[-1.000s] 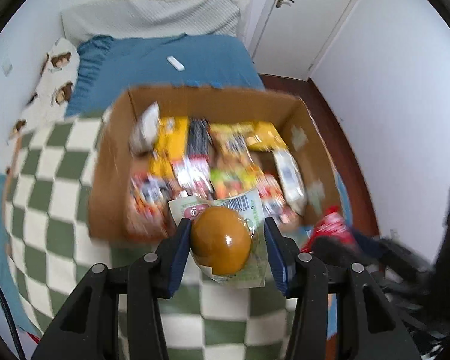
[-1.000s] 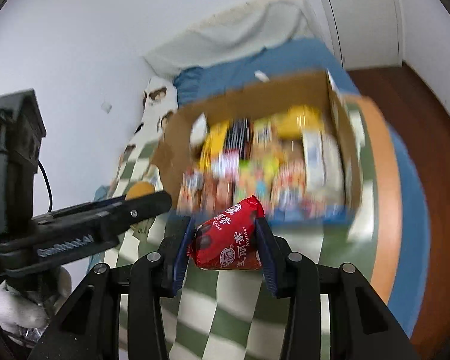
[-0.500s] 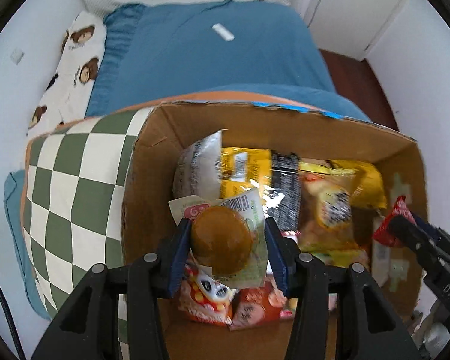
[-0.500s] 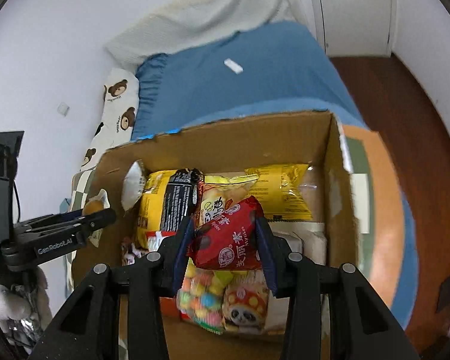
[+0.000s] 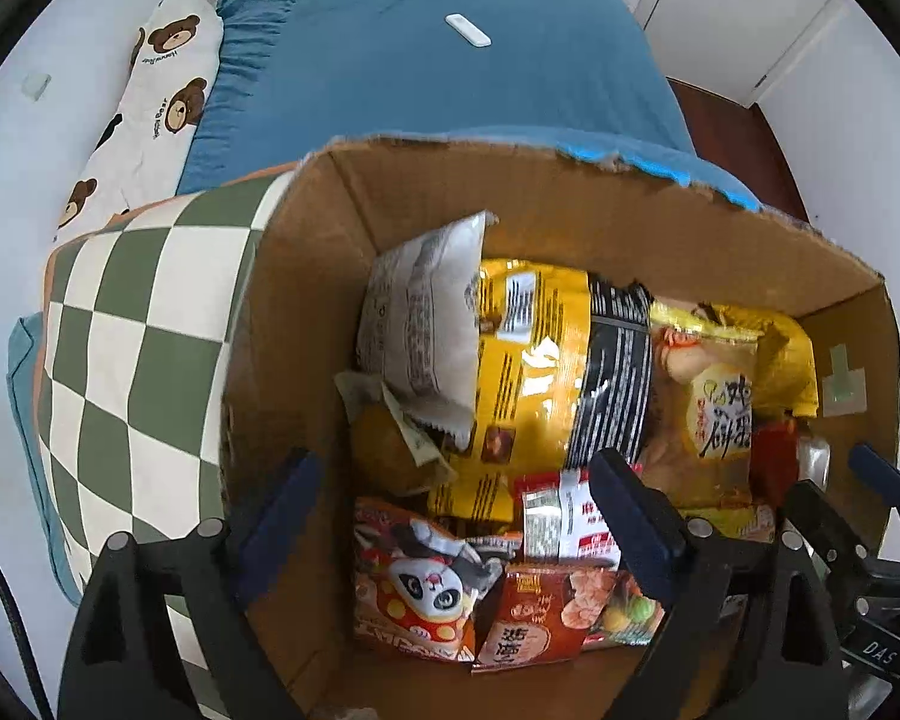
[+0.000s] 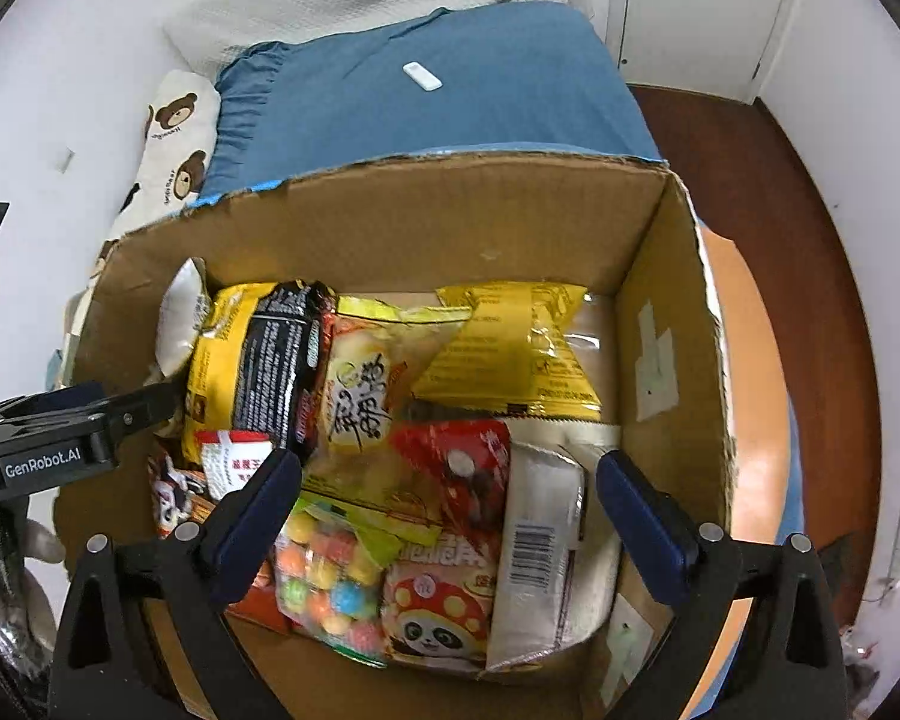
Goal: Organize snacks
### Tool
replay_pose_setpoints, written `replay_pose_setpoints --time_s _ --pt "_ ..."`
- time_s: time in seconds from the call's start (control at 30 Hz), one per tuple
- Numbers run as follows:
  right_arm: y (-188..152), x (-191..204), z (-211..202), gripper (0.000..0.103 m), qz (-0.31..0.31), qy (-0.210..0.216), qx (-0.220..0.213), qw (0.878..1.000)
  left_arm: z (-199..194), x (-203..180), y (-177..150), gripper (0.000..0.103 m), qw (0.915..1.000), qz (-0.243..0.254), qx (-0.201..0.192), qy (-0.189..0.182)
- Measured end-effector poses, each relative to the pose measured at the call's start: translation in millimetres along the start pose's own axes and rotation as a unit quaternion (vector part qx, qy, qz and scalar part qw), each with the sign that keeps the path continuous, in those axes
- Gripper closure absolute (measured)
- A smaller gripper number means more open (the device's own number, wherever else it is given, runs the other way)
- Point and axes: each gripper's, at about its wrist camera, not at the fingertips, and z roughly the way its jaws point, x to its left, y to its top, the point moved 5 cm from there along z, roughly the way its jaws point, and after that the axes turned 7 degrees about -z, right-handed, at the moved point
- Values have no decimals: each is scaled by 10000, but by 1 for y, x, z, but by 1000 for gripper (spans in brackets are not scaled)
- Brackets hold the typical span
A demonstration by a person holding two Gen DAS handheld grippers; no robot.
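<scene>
A cardboard box (image 5: 390, 198) (image 6: 450, 210) holds several snack packs. My left gripper (image 5: 450, 510) is open and empty over the box's left side. The brown bun in its clear wrapper (image 5: 390, 450) lies in the box, under a white pack (image 5: 420, 324) and beside a yellow bag (image 5: 528, 360). My right gripper (image 6: 447, 510) is open and empty over the box's right side. The red snack pack (image 6: 456, 468) lies on the pile just beyond it, beside a white barcoded pack (image 6: 540, 552). It also shows in the left wrist view (image 5: 774, 462).
The box sits on a green-and-white checkered blanket (image 5: 132, 348) on a bed with a blue sheet (image 5: 426, 72). A small white remote (image 5: 468, 30) lies on the sheet. A bear-print pillow (image 5: 150, 102) is at the left. Brown floor (image 6: 810, 240) is at the right.
Both grippers moved lower into the box and opened. The left let go of the bun, the right let go of the red pack; both now lie in the box.
</scene>
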Motion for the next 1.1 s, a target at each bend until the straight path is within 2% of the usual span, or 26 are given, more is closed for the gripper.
replay_pose_setpoints --time_s 0.37,0.6,0.83,1.1 --pt "-28 1 -5 2 -99 -175 88 9998 -15 -8 -42 11 9995 138 -271 19" --pt "-41 1 -24 2 -109 -186 -85 9997 -48 -12 -61 11 9977 162 -656 -70" --pt "-57 7 -65 2 -216 -305 -523 9979 -90 -13 -91 11 9926 245 -1177 -171" --pt "-88 18 -134 2 -285 -428 -1251 9908 -144 -4 -132 11 9822 262 -1835 -315"
